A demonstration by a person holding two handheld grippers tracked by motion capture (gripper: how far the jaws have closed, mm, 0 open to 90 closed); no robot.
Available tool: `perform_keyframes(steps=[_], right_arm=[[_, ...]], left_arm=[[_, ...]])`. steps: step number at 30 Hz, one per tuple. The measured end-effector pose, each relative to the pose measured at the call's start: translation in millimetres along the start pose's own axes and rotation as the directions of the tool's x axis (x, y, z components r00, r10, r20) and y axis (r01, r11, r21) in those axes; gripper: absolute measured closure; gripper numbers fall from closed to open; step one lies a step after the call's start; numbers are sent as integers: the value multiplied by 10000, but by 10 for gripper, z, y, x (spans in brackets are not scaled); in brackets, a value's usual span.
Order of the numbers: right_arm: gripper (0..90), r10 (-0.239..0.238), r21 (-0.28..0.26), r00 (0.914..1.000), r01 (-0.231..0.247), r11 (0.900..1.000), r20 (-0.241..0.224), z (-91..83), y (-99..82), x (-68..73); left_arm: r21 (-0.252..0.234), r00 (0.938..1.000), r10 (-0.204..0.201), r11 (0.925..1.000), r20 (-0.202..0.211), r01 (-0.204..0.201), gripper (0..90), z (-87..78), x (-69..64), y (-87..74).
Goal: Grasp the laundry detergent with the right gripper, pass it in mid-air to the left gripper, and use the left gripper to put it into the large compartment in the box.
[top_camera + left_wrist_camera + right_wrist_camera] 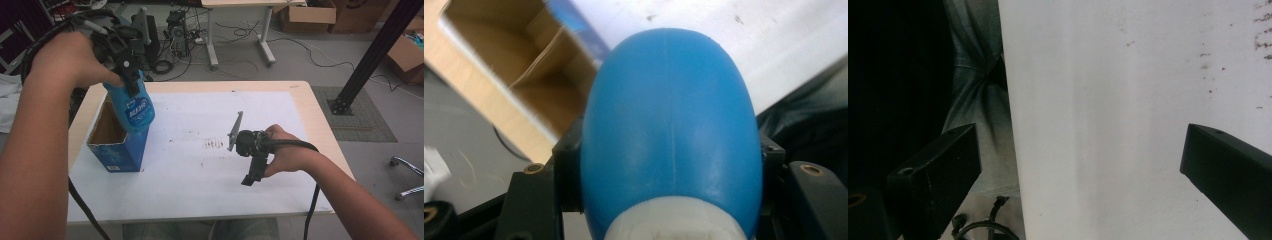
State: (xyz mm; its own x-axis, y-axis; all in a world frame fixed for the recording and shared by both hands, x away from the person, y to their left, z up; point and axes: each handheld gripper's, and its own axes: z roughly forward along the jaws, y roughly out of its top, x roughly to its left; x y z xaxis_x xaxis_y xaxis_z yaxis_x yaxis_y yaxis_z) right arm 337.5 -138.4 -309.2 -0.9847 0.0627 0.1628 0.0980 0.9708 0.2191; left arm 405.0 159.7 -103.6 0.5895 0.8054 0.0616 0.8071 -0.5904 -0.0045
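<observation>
A blue plastic bottle [134, 107] with a white label hangs above the open blue cardboard box [116, 145] at the table's left. My left gripper [131, 75] is shut on the bottle's upper part, and the bottle's base dips at the box's opening. In the left gripper view the blue bottle [671, 130] bulges between the black jaws, with the box's brown inside [514, 55] beyond. My right gripper [252, 172] rests low over the white sheet at centre right, pointing toward the person. It stands open, its fingers [938, 170] far apart with nothing between them.
A white sheet [200, 155] covers the wooden table [300, 90] and carries small brown marks [215, 144] near its middle. Beyond the table stand a desk's legs, cables and cardboard boxes [307, 15]. A black post [370, 55] rises at the right.
</observation>
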Motion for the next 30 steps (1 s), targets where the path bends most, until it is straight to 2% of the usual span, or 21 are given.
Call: perform_keyframes(steps=[1,3,4,7,8,10,11,12,15,18,22,24,25,26,30], right_arm=[[28,0,0,10000,0,10000,0,0,0,0],[28,-7,18,10000,7,10000,62,-24,-5,6],[27,-35,91,10000,34,10000,68,-37,-6,8],[28,-32,157,10000,30,9999,93,-61,-12,17],[28,-38,208,9999,36,9998,105,-65,-14,17],[27,-55,259,9999,51,9997,142,-79,-17,21],[27,-59,261,9998,54,9996,173,-89,-19,21],[27,-64,238,9999,60,9997,151,-97,-22,22],[27,-71,228,9998,66,9997,209,-124,-29,34],[27,-72,205,9997,67,9998,224,-148,-51,50],[27,10,167,9997,-14,9999,249,-162,-84,47],[27,32,159,9996,-37,9999,269,-168,-100,40],[27,32,159,9996,-37,9999,269,-168,-100,40],[27,60,158,9997,-64,9999,249,-166,-112,34],[27,123,111,9996,-126,9999,243,-155,-127,25]], left_arm=[[56,9994,-333,9994,12,333,385,-27,44,-10],[94,9940,-1084,9941,153,1083,385,-76,128,-39],[93,9881,-1513,9885,280,1511,385,-107,179,-60],[75,9741,-2216,9751,440,2215,385,-157,265,-99],[101,9677,-2477,9688,468,2475,385,-172,294,-111],[120,9521,-3021,9533,467,3019,384,-200,352,-138],[58,9411,-3351,9421,443,3352,385,-214,376,-154],[-29,9253,-3768,9261,421,3773,384,-233,413,-177],[-166,8950,-4453,8950,264,4458,385,-253,487,-215],[-157,8740,-4859,8739,60,4859,385,-241,545,-236],[-86,8567,-5159,8567,-20,5158,385,-166,617,-253],[-32,8510,-5251,8510,-64,5251,385,-84,663,-259],[-32,8510,-5251,8510,-64,5251,385,-84,663,-259],[-35,8460,-5331,8461,-128,5331,385,-18,687,-260],[93,8429,-5376,8429,-238,5379,385,88,713,-255]])
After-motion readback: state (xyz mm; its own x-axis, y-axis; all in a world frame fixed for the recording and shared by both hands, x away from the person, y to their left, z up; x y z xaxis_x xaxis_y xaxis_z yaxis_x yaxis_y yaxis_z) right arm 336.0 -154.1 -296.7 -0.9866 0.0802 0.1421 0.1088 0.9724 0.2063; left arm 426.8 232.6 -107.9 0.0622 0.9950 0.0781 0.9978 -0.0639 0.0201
